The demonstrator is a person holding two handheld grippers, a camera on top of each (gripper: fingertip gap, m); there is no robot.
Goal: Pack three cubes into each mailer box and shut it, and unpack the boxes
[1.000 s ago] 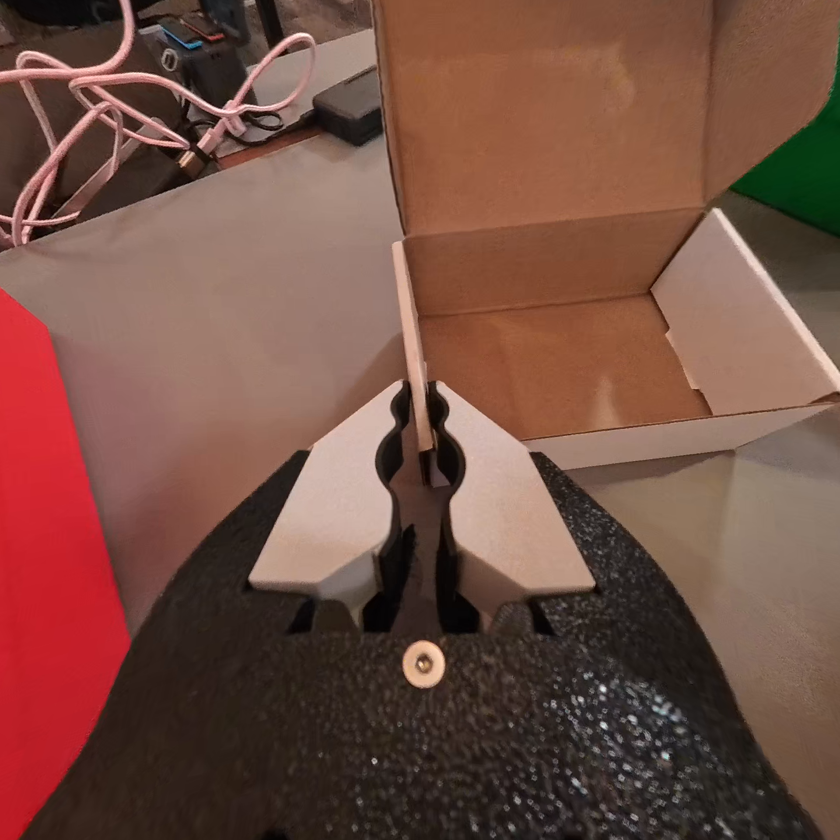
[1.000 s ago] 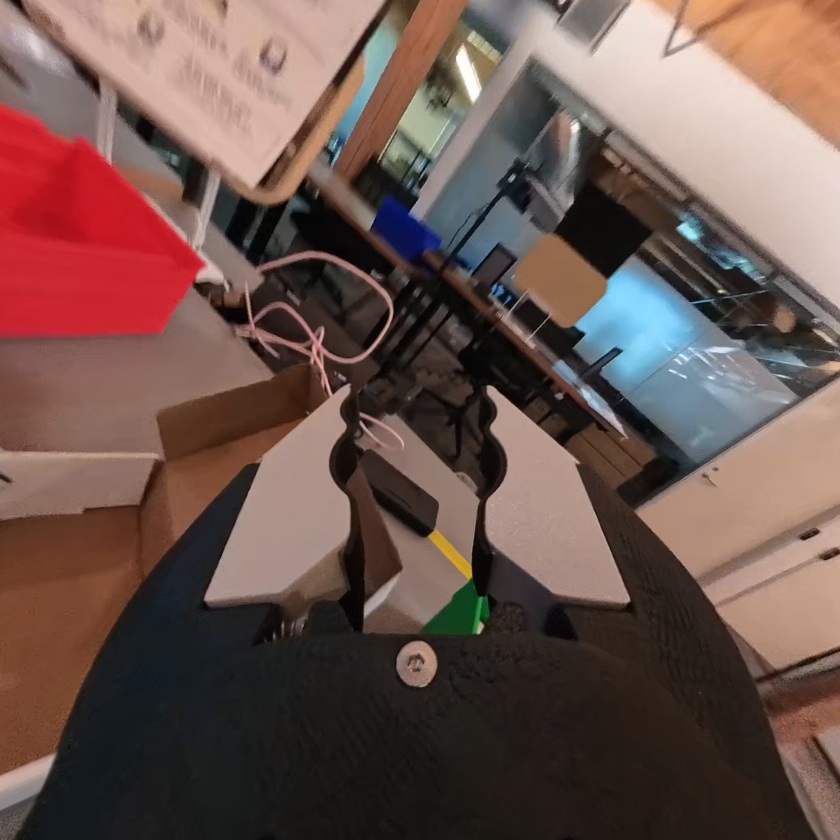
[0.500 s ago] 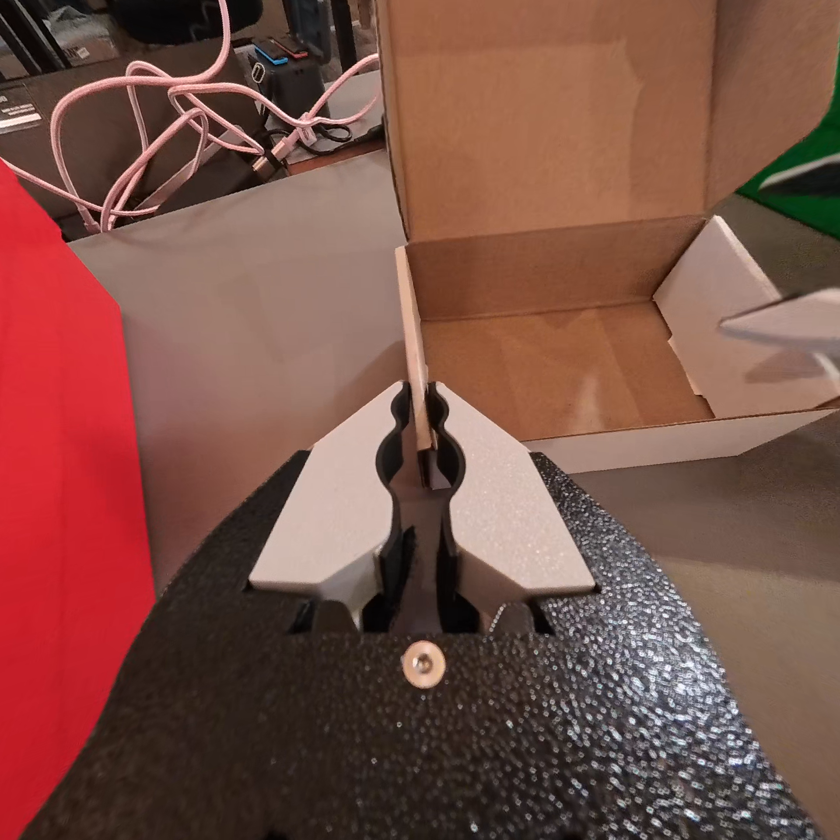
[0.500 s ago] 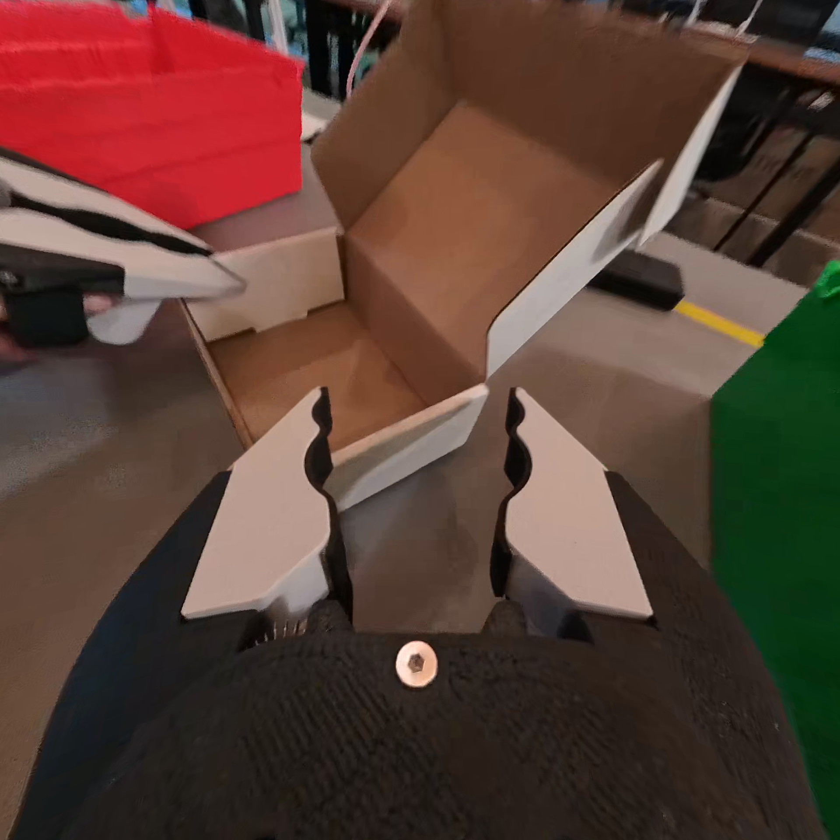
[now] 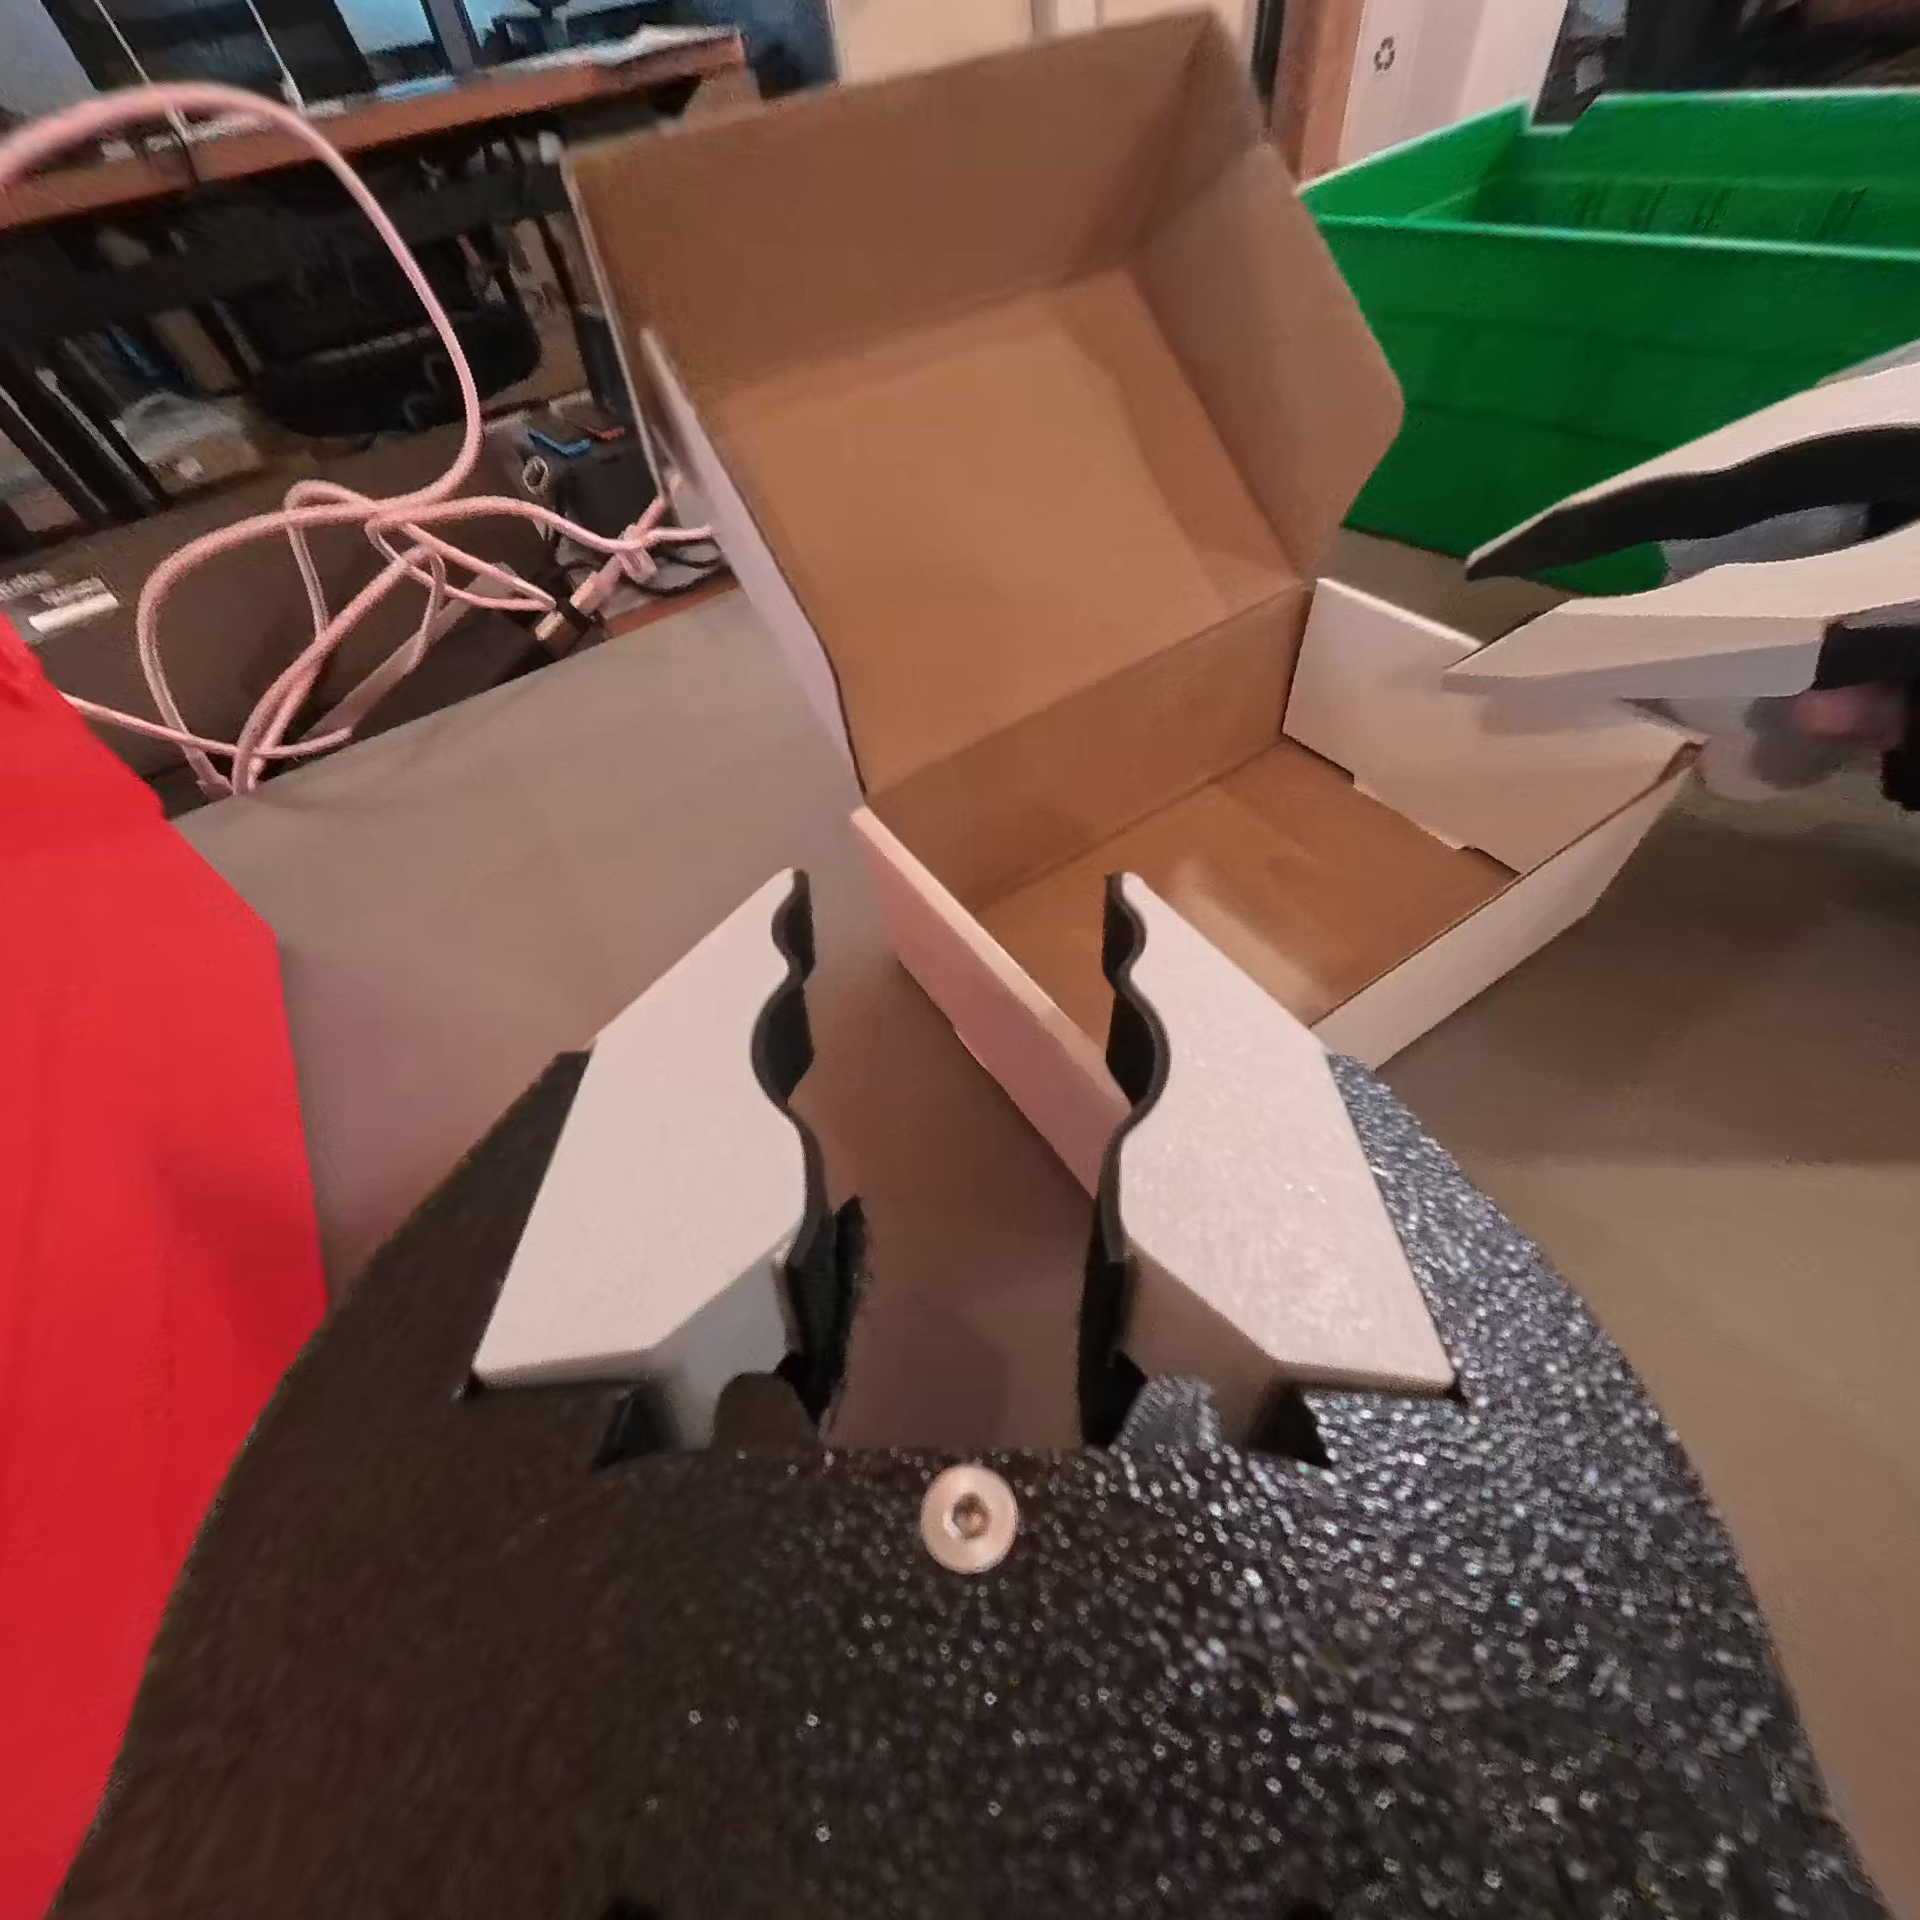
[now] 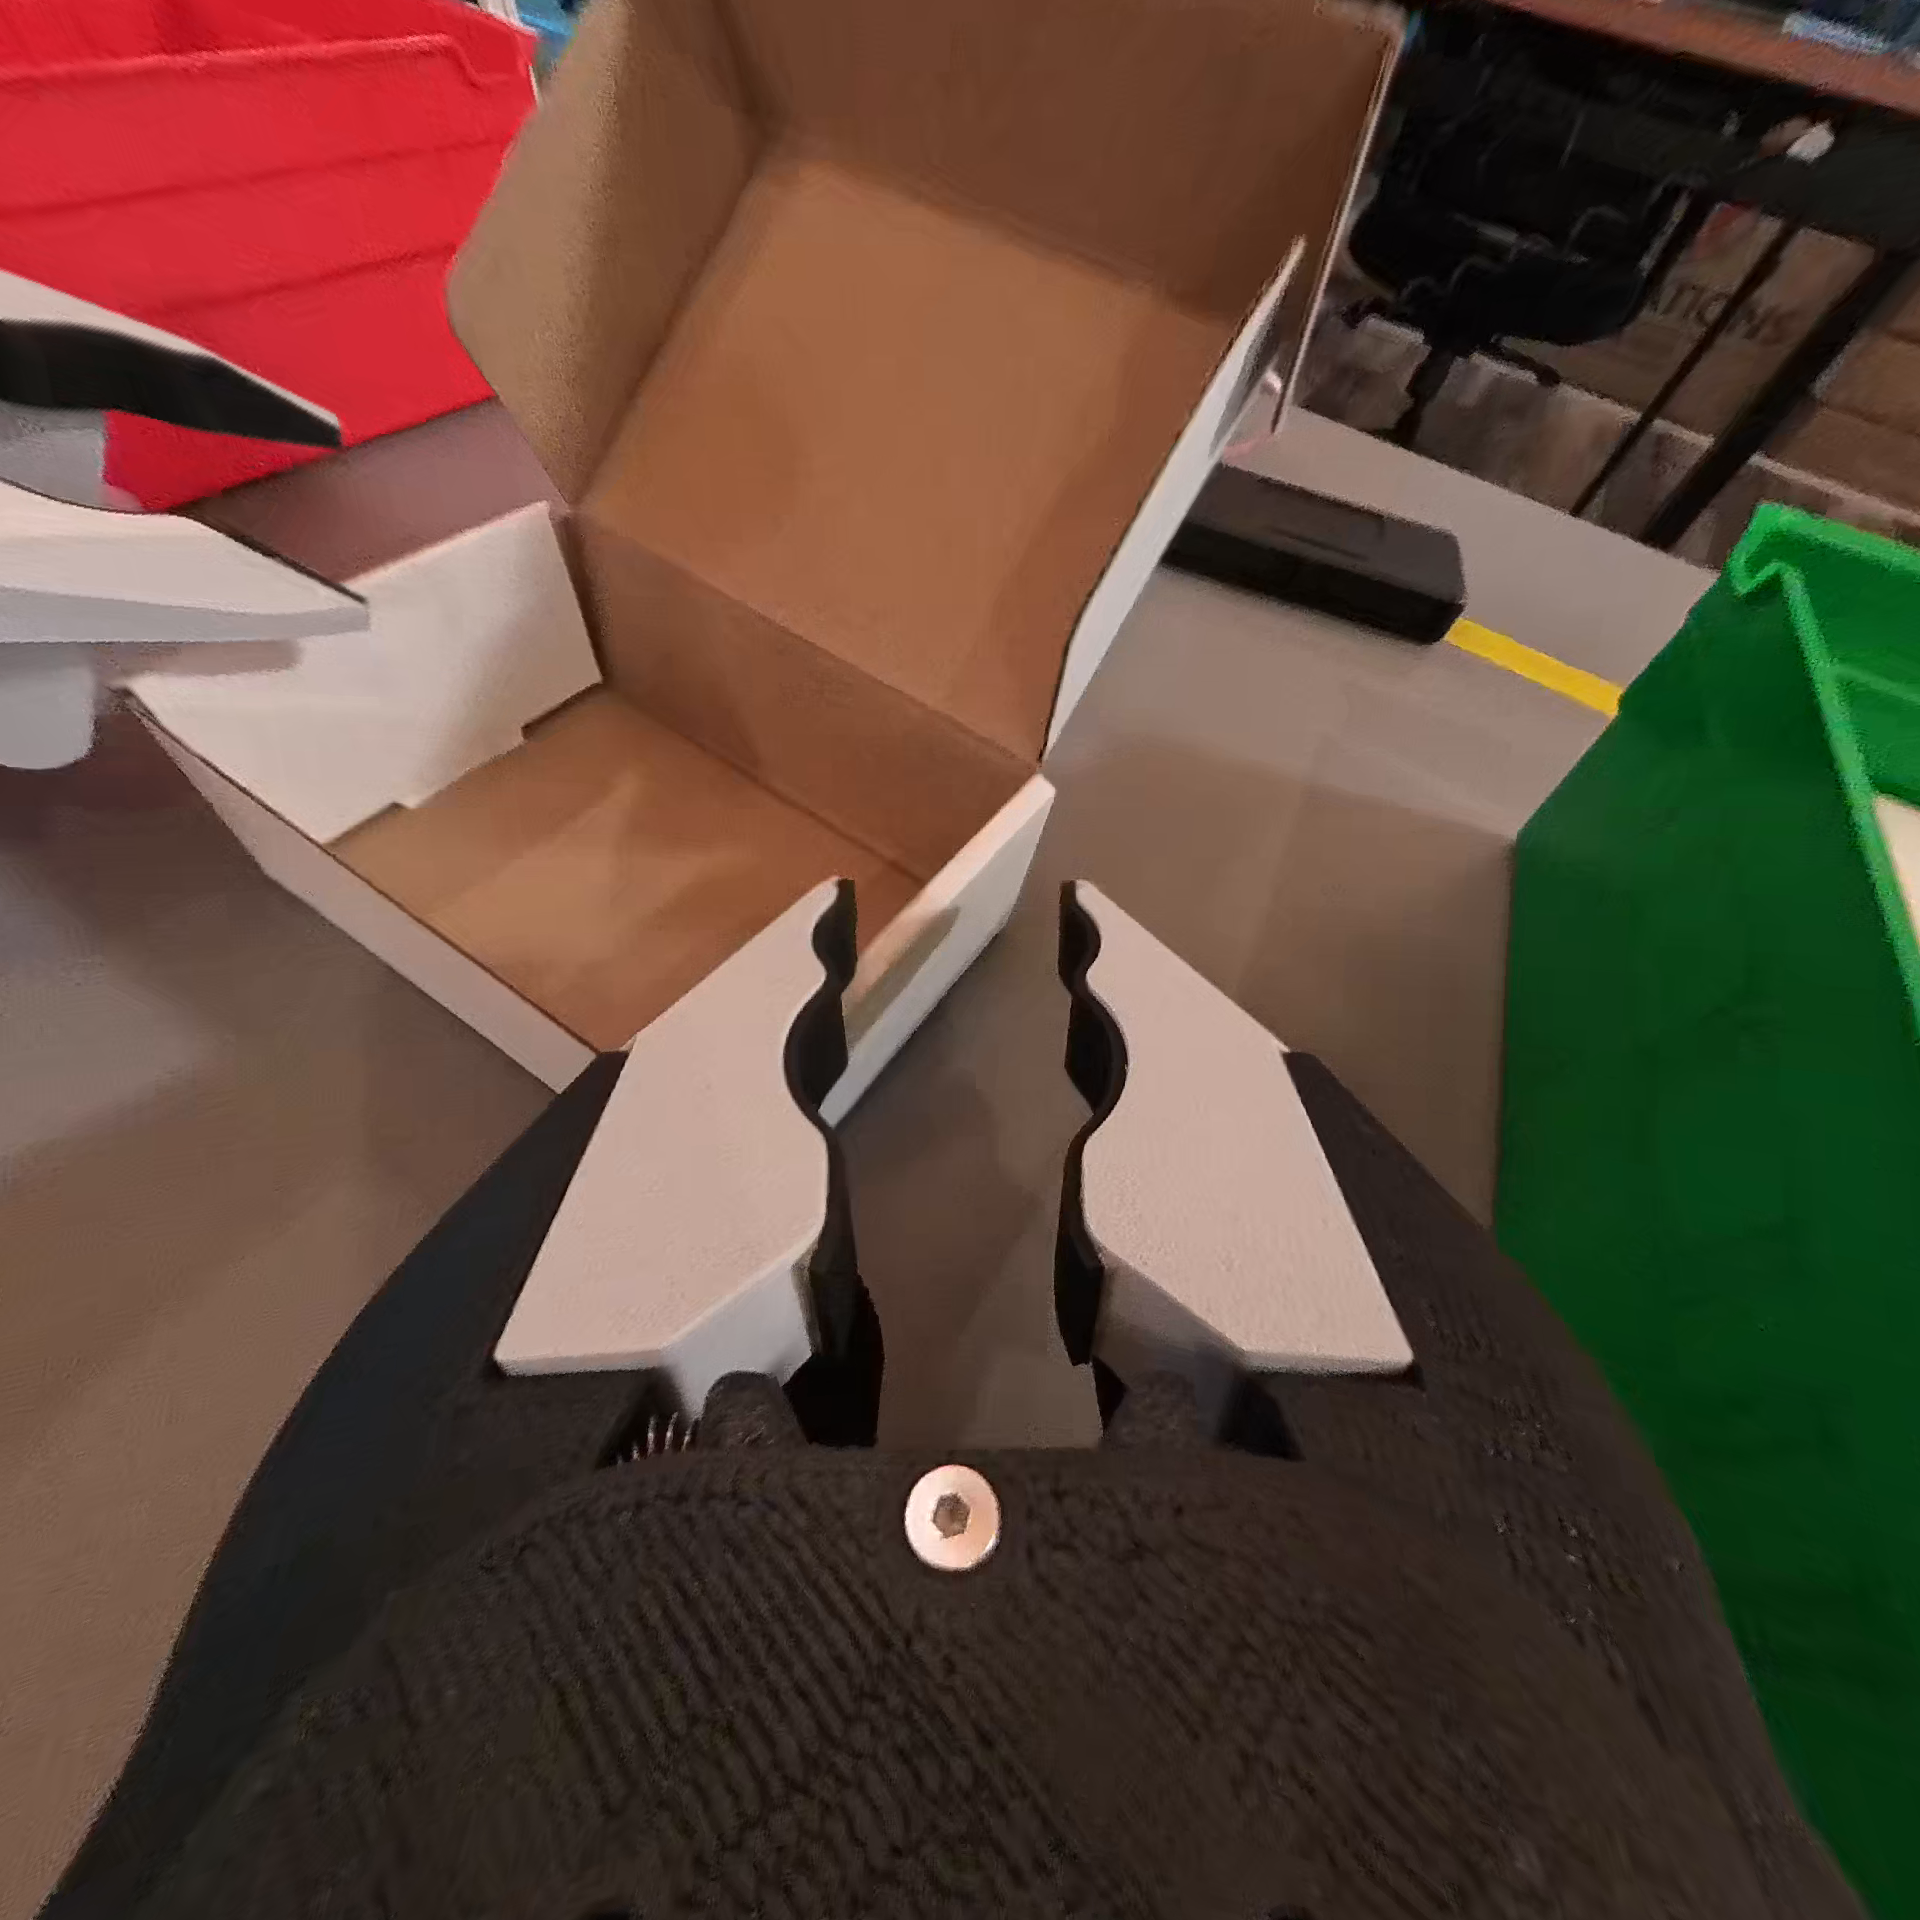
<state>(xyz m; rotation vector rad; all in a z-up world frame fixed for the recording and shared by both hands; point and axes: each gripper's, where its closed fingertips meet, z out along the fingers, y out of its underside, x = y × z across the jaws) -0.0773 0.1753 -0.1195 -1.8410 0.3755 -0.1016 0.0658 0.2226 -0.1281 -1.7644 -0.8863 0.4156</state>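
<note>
The left tongs (image 5: 956, 987) have let go of the empty mailer box's (image 5: 1226, 894) side wall and gape around it, while the right tongs (image 6: 956, 997), half-open and holding nothing, straddle the opposite wall, apparently taking over.

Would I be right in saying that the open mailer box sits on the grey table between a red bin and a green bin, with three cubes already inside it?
Not quite: the mailer box is empty, its brown floor bare in both wrist views. The rest holds: it sits open on the grey table, between the red bin and the green bin.
</note>
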